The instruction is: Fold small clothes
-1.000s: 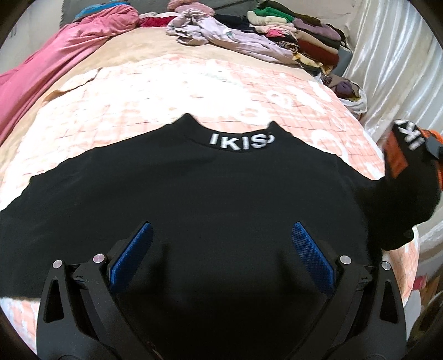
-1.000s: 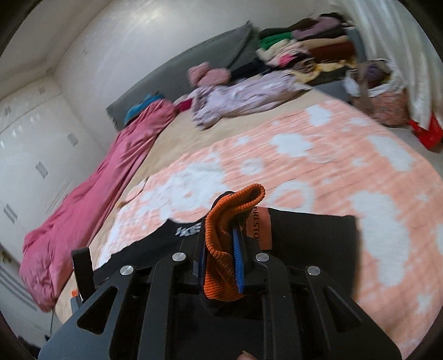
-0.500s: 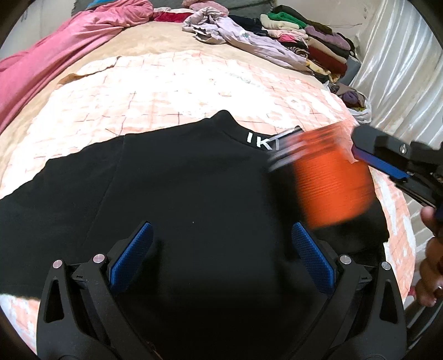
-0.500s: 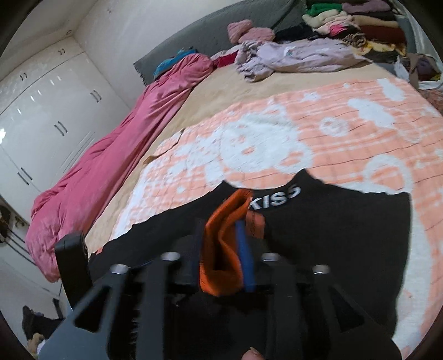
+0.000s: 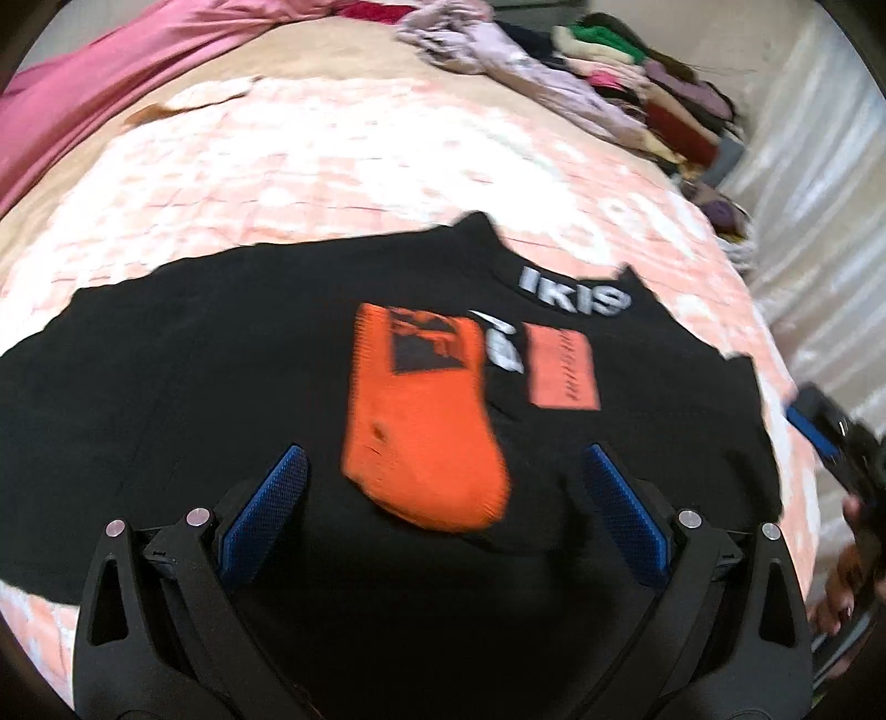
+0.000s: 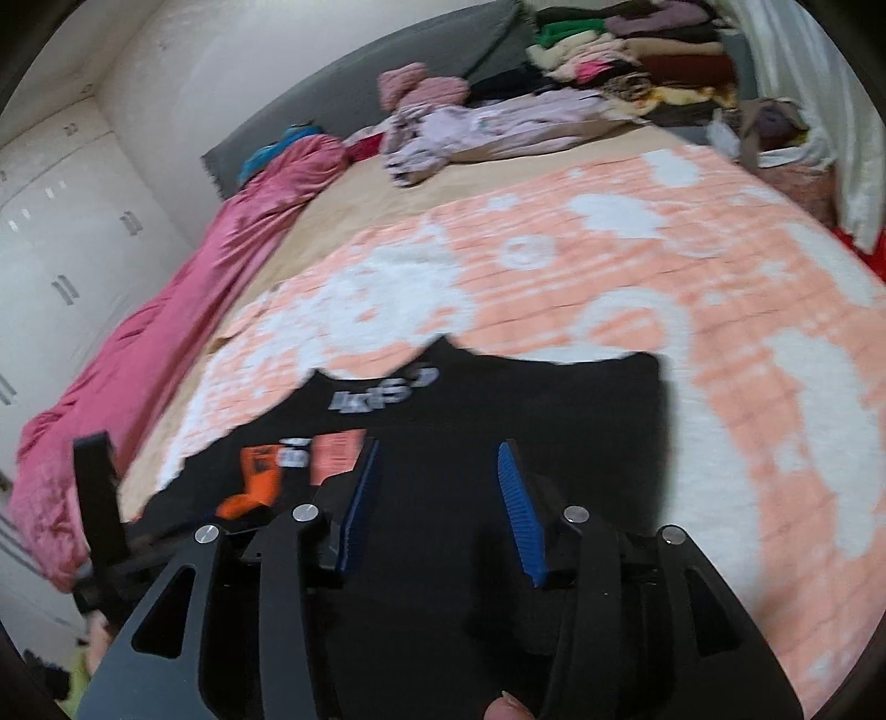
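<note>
A black sweater (image 5: 221,387) with white letters on its collar lies flat on the peach quilt (image 5: 332,166). Its right sleeve is folded across the chest, and the orange cuff (image 5: 421,432) rests on the body. My left gripper (image 5: 443,459) hovers open just above the sweater, the cuff lying in front of its fingers. My right gripper (image 6: 438,448) is off the sleeve; its jaws are opening with nothing between them, over the sweater's (image 6: 554,399) right side. The orange cuff (image 6: 257,482) shows to its left. In the left wrist view the right gripper (image 5: 819,437) is at the right edge.
A pink blanket (image 6: 166,343) runs along the bed's left side. A lilac garment (image 6: 470,133) and a stack of folded clothes (image 6: 637,50) lie at the far end. A pale curtain (image 5: 819,166) hangs on the right, and white wardrobe doors (image 6: 66,232) stand on the left.
The right gripper carried the orange-cuffed sleeve leftward across the sweater, let go of it on the body and drew back to the right. The left gripper stayed open.
</note>
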A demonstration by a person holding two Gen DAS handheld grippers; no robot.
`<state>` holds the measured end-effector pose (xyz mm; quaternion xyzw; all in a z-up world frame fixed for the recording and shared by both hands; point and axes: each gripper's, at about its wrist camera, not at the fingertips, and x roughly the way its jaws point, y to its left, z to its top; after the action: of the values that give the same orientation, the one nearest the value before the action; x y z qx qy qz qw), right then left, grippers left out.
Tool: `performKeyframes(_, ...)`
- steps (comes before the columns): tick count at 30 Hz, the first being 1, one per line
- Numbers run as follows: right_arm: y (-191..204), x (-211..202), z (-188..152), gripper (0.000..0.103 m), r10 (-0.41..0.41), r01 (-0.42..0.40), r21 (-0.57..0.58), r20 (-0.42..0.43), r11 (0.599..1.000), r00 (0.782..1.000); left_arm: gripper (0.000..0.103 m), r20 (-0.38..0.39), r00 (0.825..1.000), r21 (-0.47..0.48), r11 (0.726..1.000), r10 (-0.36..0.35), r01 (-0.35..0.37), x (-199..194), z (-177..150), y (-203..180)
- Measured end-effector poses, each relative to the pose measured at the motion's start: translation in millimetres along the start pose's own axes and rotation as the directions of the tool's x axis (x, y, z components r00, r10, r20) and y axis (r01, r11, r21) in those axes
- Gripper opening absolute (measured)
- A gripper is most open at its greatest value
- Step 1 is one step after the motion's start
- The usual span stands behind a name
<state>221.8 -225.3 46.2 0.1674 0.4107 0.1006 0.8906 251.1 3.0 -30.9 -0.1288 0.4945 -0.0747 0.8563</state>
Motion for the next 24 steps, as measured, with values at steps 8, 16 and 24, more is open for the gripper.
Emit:
performKeyframes(8,-61,-20,-18,0.052,-0.173,0.166,0.097,0.069,0.981,0.983,0.018,0.032,0.997,-0.023,0.997,-0.071,0.072,9,6,1)
performKeyframes(16,-67,-25,-32,0.052,-0.215,0.210,0.060,0.083,0.976,0.973,0.015,0.167,0.982,0.033,0.996,-0.085,0.080,-46,-4,5)
performKeyframes(24,-43,-11,-37,0.052,-0.253,0.256,-0.033,0.069,0.966,0.965,0.020,0.107,0.994,0.029,1.000,0.003,-0.006,-20,-8,24)
